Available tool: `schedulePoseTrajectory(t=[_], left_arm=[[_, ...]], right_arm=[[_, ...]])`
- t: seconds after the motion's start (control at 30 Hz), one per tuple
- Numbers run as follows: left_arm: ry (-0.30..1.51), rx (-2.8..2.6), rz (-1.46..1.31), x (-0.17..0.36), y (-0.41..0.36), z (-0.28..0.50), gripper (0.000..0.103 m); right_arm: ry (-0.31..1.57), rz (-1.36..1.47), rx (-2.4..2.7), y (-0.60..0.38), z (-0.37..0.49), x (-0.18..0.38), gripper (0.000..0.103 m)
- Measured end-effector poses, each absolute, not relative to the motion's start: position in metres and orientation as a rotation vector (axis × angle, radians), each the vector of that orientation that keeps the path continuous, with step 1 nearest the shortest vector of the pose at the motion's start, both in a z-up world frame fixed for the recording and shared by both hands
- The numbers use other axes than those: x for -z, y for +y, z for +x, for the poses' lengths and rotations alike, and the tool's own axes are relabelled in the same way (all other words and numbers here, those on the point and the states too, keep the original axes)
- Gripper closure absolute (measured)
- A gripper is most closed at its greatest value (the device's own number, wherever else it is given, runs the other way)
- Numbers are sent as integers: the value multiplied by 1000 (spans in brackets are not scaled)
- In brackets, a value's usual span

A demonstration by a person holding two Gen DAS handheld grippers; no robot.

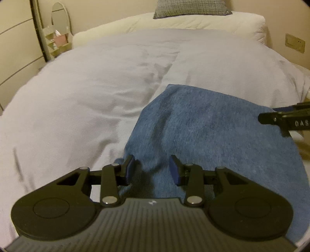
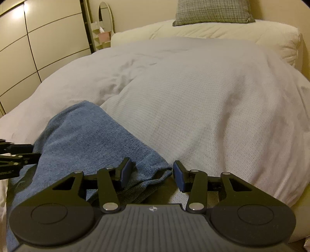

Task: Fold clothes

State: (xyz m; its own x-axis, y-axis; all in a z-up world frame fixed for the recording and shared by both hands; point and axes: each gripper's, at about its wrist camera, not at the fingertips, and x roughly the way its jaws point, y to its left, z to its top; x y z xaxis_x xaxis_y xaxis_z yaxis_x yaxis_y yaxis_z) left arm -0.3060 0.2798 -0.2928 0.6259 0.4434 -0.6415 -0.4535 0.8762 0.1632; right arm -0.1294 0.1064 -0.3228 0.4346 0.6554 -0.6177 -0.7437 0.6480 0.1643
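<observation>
1. A blue garment [image 1: 213,131] lies on the near part of a bed covered by a pale duvet [image 1: 87,93], its cloth bunched in soft folds rather than flat.
2. The left hand-held gripper [image 1: 153,168] stands with its jaws spread wide; its blue pads [image 1: 130,168] sit on either side of a raised fold at the garment's near left edge, with nothing clamped between them.
3. The right hand-held gripper [image 2: 153,172] is likewise wide open, and the garment's rolled near right corner [image 2: 155,170] lies in the gap between its pads without being pinched.
4. In the left wrist view the right hand-held gripper's black tip shows at the far right edge over the garment; in the right wrist view the left one shows at the far left edge beside the cloth.
5. At the head of the bed rest cream pillows [image 2: 222,31] with a grey checked cushion [image 2: 213,11] on top.
6. A wardrobe [image 2: 38,42] and an oval mirror [image 2: 105,15] stand to the left of the bed.
</observation>
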Motion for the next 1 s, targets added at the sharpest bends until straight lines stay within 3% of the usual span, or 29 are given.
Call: schedulePoseTrajectory(t=[0.17, 0.37, 0.53, 0.77, 0.93, 1.0], left_arm=[[682, -535, -99, 279, 262, -353, 69], [725, -557, -142, 289, 234, -356, 70], [776, -618, -91, 299, 219, -344, 71], [789, -659, -121, 273, 194, -358, 71], [792, -695, -176, 255, 164, -381, 64], [795, -714, -200, 248, 150, -394, 62]], right_arm=[[629, -36, -876, 75, -143, 296, 52], [576, -67, -956, 57, -203, 289, 52], [646, -202, -951, 78, -213, 326, 53], [696, -119, -923, 53, -212, 308, 52], [762, -11, -926, 19, -231, 296, 45], [777, 2, -927, 7, -242, 289, 36]])
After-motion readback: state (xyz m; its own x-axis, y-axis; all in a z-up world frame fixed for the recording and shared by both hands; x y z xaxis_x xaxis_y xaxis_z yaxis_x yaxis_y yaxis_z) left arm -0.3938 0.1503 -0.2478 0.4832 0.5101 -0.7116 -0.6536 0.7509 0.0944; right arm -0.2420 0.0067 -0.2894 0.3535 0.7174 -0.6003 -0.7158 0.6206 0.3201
